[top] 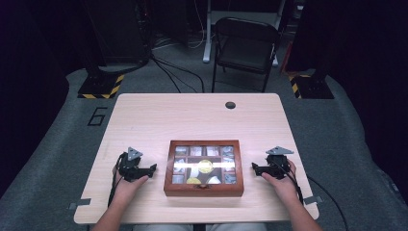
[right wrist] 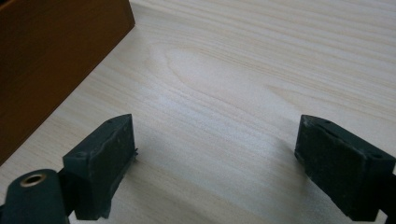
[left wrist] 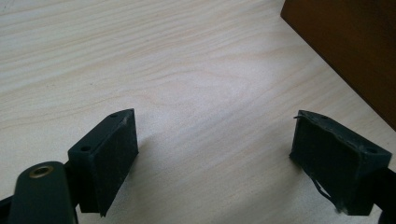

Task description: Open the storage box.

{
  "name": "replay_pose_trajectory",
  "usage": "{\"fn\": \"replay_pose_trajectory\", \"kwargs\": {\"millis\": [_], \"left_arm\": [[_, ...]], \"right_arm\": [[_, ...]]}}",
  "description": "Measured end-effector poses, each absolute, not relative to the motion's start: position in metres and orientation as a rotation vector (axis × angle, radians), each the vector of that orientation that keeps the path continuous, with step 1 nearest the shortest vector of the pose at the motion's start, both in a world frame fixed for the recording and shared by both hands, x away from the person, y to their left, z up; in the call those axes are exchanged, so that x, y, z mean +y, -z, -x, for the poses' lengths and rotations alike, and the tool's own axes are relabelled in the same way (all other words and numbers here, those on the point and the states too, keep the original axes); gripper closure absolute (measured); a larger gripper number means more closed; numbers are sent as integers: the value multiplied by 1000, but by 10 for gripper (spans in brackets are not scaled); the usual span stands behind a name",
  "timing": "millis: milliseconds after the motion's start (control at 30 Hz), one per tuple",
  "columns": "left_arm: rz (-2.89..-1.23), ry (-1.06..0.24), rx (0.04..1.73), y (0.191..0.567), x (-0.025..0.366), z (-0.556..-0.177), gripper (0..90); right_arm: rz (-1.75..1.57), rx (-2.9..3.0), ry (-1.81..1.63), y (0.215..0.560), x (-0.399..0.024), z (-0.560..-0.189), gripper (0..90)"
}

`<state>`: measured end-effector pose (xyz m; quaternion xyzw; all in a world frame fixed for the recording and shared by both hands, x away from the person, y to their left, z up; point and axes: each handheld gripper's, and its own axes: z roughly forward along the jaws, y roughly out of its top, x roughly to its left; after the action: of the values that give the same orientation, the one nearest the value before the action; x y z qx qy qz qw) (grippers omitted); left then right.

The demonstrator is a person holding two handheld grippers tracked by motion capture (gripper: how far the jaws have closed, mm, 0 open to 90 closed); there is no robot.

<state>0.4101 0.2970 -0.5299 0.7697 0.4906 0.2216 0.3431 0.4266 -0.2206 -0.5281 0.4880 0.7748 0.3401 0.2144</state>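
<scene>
A brown wooden box (top: 203, 168) with a glass lid lies near the front middle of the light wooden table (top: 192, 115); through the glass I see small compartments with packets and gold round pieces. My left gripper (top: 153, 169) rests on the table just left of the box, open, nothing between its jaws. My right gripper (top: 254, 167) rests just right of the box, also open and empty. In the left gripper view the jaws (left wrist: 215, 154) stand wide apart over bare wood, the box's side (left wrist: 345, 46) at upper right. In the right gripper view (right wrist: 215, 158) the box's side (right wrist: 51, 60) is at upper left.
A small dark hole (top: 230, 105) sits near the table's far edge. Behind the table stands a black folding chair (top: 245, 45). Cables run over the grey floor, and stands with yellow-black bases (top: 98, 86) flank the table. Bare wood stretches beyond the box.
</scene>
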Motion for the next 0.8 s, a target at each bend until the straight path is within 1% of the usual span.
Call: {"fn": "replay_pose_trajectory", "kwargs": {"millis": [567,700,800], "left_arm": [[-1991,-583,1288,530,297,-410,152],[-1986,-585,1291,530,297,-409,154],[-1989,-581,1298,529,298,-409,171]], "right_arm": [[-1367,2139,-941,528,-220,-427,99],[-1371,2138,-941,528,-219,-427,103],[-1363,2138,-948,528,-219,-426,128]]}}
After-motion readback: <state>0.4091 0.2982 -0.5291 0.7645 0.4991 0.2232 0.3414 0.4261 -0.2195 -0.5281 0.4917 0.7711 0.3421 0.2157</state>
